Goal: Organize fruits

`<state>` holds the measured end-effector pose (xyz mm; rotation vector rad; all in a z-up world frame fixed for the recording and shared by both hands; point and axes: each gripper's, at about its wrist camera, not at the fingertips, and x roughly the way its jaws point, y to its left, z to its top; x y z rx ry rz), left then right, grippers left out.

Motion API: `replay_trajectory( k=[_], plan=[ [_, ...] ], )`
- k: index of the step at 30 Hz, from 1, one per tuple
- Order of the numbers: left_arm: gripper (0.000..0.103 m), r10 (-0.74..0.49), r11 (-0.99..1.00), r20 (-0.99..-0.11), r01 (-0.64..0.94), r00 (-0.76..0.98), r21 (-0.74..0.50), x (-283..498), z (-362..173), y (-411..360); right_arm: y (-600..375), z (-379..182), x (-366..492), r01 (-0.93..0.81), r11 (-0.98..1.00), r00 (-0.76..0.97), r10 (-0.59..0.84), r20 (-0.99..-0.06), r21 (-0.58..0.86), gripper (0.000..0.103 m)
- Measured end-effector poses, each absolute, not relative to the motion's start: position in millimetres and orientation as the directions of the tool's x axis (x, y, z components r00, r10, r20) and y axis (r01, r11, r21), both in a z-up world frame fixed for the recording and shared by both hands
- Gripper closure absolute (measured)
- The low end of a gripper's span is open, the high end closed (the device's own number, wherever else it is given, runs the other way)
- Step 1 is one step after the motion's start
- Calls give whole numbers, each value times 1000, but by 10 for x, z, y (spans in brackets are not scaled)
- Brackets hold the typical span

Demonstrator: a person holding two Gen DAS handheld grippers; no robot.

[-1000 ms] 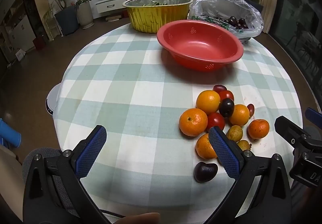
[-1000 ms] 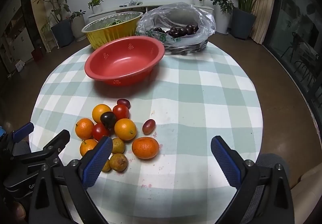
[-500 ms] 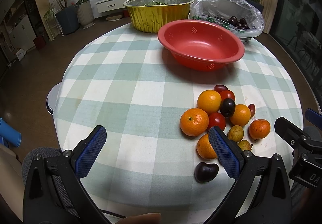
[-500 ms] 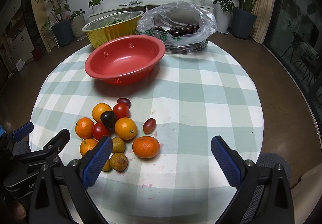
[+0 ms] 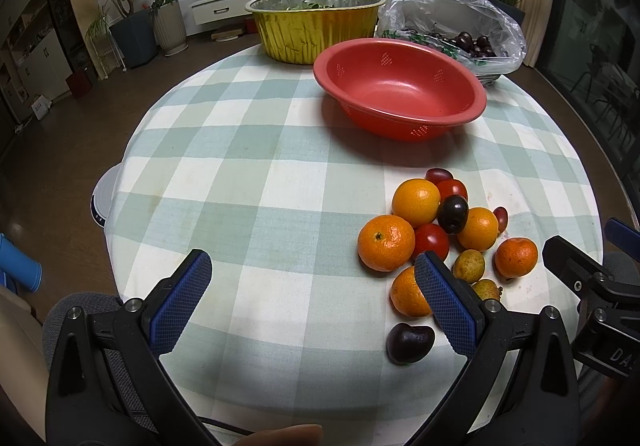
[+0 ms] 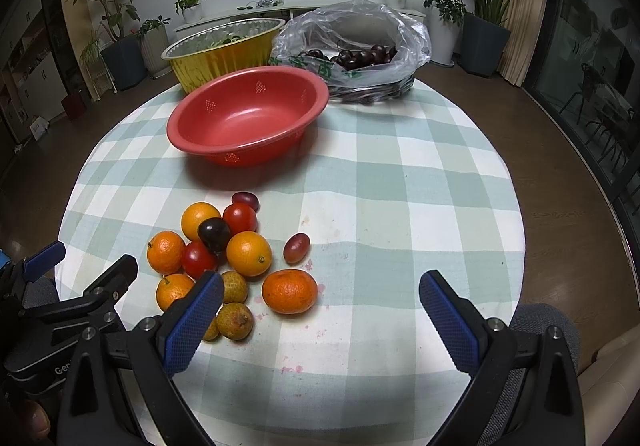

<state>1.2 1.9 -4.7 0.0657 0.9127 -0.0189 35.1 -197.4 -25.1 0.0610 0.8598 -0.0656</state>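
Note:
A heap of fruit (image 5: 440,230) lies on the checked tablecloth: several oranges (image 6: 248,253), red tomatoes (image 6: 239,217), small yellow-brown fruits (image 6: 235,321), dark cherries (image 5: 410,342) and a reddish grape (image 6: 296,247). Beyond it stands an empty red bowl (image 5: 400,85) (image 6: 248,113). My left gripper (image 5: 316,298) hovers open over the near table edge, left of the heap, its right finger in front of one orange. Holding nothing, my right gripper (image 6: 320,310) is open just right of the heap, with a tangerine (image 6: 289,291) near its left finger.
A gold foil tub (image 5: 316,23) and a plastic bag of dark cherries (image 6: 360,53) stand at the back of the round table (image 6: 400,181). Potted plants (image 6: 116,25) and a low cabinet line the far wall. A fingertip (image 5: 288,434) shows at the bottom edge.
Both grippers have barely shifted; the views have crept slightly, and the fruit and bowl lie as before.

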Motion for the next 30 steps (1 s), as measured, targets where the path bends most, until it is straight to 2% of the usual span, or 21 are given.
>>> replay_trajectory(
  k=[30],
  plan=[
    [0,9,998,-788,41,615,43,21,-47,27,-1963,-293,351,82,996,646,-34,-762,25,3]
  ],
)
